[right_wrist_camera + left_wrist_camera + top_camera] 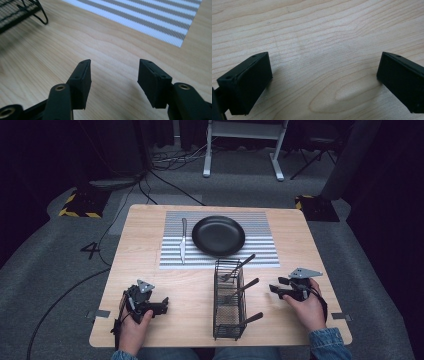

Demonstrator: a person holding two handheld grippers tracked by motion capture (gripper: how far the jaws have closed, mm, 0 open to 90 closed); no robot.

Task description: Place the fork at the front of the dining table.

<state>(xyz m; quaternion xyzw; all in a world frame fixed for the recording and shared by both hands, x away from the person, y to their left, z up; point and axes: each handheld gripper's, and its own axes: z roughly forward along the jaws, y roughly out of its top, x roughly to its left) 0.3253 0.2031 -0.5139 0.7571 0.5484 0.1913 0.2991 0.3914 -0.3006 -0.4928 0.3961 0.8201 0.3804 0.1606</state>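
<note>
One plate [218, 235], one knife [183, 240], one wire basket [229, 320], three utensils [241, 289], one placemat [270, 252].

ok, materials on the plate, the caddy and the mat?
Plate: black, semi-matte with a soft sheen along the rim; probably glazed ceramic or melamine, can't tell which.
Caddy: black wire mesh, see-through grid, likely coated metal.
Mat: grey and white stripes with a woven texture in the right gripper view, probably vinyl or fabric.

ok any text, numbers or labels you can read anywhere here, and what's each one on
"4": a dark numeral marked on the grey floor left of the table.
No words or brands show on the plate, knife, striped mat, wire caddy or the grippers.
</note>
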